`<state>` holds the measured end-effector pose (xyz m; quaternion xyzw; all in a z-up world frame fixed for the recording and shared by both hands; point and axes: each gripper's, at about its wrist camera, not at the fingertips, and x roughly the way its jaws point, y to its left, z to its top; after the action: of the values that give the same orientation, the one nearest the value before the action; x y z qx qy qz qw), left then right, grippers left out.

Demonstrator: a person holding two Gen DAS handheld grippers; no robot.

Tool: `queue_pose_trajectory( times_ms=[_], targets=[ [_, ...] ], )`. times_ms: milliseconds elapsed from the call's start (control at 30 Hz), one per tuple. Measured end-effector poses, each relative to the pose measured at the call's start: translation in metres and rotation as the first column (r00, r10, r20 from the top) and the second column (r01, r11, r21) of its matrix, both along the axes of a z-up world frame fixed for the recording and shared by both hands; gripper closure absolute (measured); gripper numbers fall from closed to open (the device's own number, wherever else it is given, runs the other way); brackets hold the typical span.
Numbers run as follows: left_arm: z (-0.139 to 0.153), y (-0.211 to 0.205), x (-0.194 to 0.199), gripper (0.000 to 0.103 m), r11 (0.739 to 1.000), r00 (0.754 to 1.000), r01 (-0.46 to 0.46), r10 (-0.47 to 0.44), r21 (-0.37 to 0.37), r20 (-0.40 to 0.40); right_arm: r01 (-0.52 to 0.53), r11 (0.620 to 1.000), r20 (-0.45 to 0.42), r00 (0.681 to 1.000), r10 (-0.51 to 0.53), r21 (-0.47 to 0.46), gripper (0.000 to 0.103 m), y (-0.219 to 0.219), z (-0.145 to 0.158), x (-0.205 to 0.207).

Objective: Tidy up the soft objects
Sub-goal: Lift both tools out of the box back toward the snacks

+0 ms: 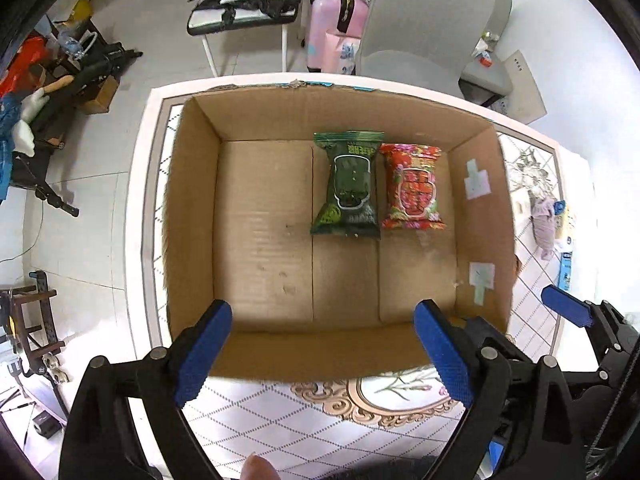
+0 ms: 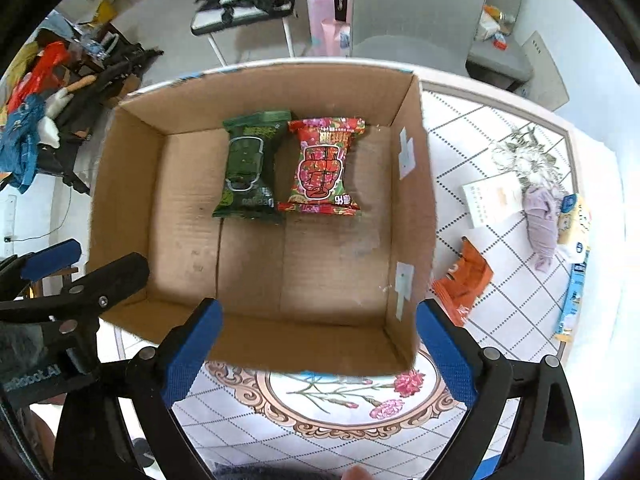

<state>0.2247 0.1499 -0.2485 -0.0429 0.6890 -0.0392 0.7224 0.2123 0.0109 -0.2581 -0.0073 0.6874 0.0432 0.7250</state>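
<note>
An open cardboard box (image 1: 192, 208) (image 2: 128, 200) stands on the table. Inside it a green packet (image 1: 348, 188) (image 2: 248, 172) and a red packet (image 1: 414, 188) (image 2: 322, 168) lie side by side near the far wall. My left gripper (image 1: 324, 356) is open and empty above the box's near wall. My right gripper (image 2: 318, 352) is open and empty above the near right corner of the box. On the table to the right of the box lie an orange packet (image 2: 464, 280), a lilac soft item (image 2: 540, 220) (image 1: 544, 220) and a yellow-blue pack (image 2: 576, 220).
The table has a patterned cloth (image 2: 500, 312) with a floral medallion at the front. A white card (image 2: 492, 200) and a blue strip pack (image 2: 572, 296) lie at the right. A grey chair (image 1: 424, 28) stands behind the table. Clutter fills the floor at left.
</note>
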Motion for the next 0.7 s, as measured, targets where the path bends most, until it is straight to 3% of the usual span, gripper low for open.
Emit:
queue_pose_trajectory(
  times_ms=[400, 567, 700],
  targets=[
    [0.063, -0.019, -0.057, 0.01, 0.999, 0.996, -0.028, 0.026, 0.016, 0.086, -0.055, 0.993, 0.085, 0.995, 0.047, 0.103, 0.004, -0.024, 0.058, -0.059],
    [0.087, -0.051, -0.062, 0.01, 0.998, 0.988, -0.027, 0.017, 0.064, 0.154, -0.031, 0.987, 0.087, 0.996, 0.017, 0.158, 0.004, -0.071, 0.068, -0.07],
    [0.097, -0.114, -0.05, 0.01, 0.994, 0.979, 0.05, -0.068, 0.1, 0.19, 0.04, 0.988, 0.091, 0.994, -0.054, 0.146, 0.004, -0.142, 0.073, -0.072]
  ],
)
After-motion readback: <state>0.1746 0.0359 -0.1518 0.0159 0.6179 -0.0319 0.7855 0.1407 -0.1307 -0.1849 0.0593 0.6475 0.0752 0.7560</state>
